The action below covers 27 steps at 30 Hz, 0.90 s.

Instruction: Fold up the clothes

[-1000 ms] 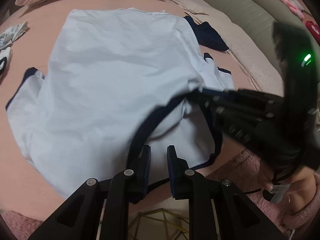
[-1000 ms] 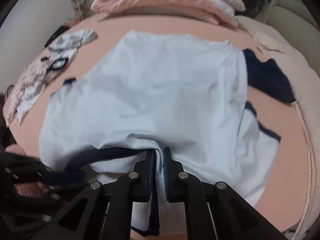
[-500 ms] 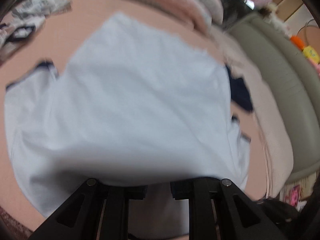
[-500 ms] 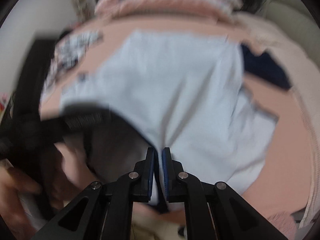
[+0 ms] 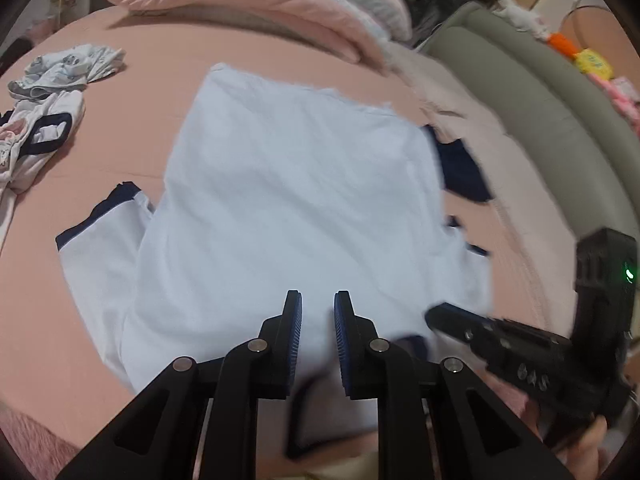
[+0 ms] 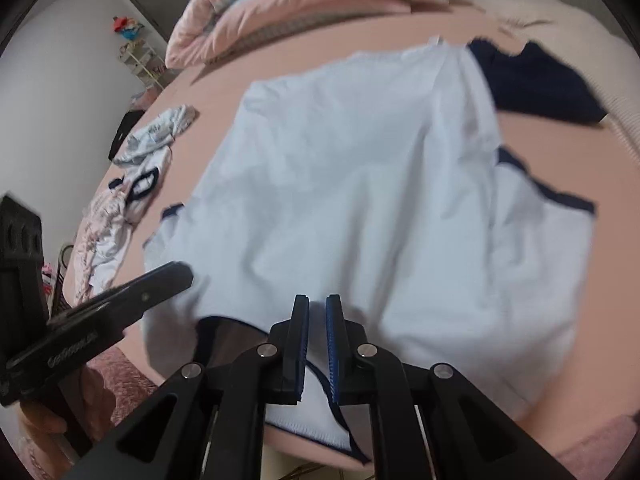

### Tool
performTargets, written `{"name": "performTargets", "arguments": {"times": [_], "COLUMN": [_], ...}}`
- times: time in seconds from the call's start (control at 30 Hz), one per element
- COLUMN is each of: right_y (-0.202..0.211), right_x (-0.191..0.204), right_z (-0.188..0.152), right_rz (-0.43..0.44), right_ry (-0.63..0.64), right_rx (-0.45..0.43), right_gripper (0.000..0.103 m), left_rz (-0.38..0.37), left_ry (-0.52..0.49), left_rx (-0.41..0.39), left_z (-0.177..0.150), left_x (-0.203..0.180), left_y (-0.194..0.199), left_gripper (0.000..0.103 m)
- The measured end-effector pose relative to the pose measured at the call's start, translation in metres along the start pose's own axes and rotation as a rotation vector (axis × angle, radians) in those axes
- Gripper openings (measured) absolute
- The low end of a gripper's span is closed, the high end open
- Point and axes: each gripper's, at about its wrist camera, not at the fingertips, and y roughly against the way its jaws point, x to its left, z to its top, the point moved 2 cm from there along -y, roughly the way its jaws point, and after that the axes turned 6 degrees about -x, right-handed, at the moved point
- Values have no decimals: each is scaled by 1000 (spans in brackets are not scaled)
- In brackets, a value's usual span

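A pale blue T-shirt (image 5: 300, 200) with navy trim lies spread on the pink bed (image 5: 132, 60), hem at the far end. My left gripper (image 5: 316, 300) is over its near edge, jaws narrowly apart with white cloth between them and hanging below. My right gripper (image 6: 317, 300) is shut on the navy-trimmed collar edge, which trails down between its pads. In the right wrist view the T-shirt (image 6: 360, 200) fills the middle, and the left gripper (image 6: 180, 274) meets its near left corner. The right gripper (image 5: 436, 314) enters the left wrist view from the lower right, a hand behind it.
A navy garment (image 5: 460, 172) lies beside the shirt's far right corner. A heap of small clothes (image 5: 48, 112) sits at the left. A folded pink quilt (image 5: 260, 8) lies across the far end. A grey-green padded edge (image 5: 540, 120) runs along the right.
Both grippers swung with the shirt's near edge in hand, blurring the middle frames. The right gripper dropped lower. The shirt now lies flatter and straighter toward the quilt.
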Motion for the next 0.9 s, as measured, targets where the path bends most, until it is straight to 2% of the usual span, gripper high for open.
{"name": "performTargets", "arguments": {"times": [0.07, 0.1, 0.17, 0.2, 0.3, 0.4, 0.47, 0.53, 0.63, 0.67, 0.77, 0.83, 0.9], "right_y": [-16, -18, -6, 2, 23, 39, 43, 38, 11, 4, 21, 34, 45], "right_x": [-8, -12, -22, -31, -50, -33, -10, 13, 12, 2, -18, -25, -19], "right_z": [-13, -21, -31, -34, -38, -37, -37, -35, -42, -50, -67, -69, -56], "right_rz": [-39, -60, -71, -96, -173, -164, -134, -96, -154, -191, -184, -201, -186], "right_ry": [19, 42, 63, 55, 43, 71, 122, 163, 157, 143, 101, 85, 92], "right_rx": [79, 94, 90, 96, 90, 49, 13, -12, 61, 104, 120, 138, 97], "right_gripper": [6, 0, 0, 0, 0, 5, 5, 6, 6, 6, 5, 6, 9], "left_rz": [32, 51, 84, 126, 221, 100, 36, 40, 138, 134, 125, 52, 2], "left_ry": [-40, -78, -163, -185, -118, -66, -114, -164, -176, -171, -152, -140, -145], "left_rx": [72, 101, 104, 110, 100, 63, 45, 62, 183, 194, 229, 207, 141], "left_z": [-9, -16, -25, -26, -23, -26, -30, -37, -51, -55, -59, -54, -40], "left_x": [3, 3, 3, 7, 30, 18, -5, -23, -16, -12, 0, 3, -4], "left_y": [-18, -24, -19, -16, -1, 20, 23, 11, -17, -14, -1, 10, 17], "left_gripper": [14, 14, 15, 15, 14, 14, 14, 14, 14, 14, 14, 14, 14]}}
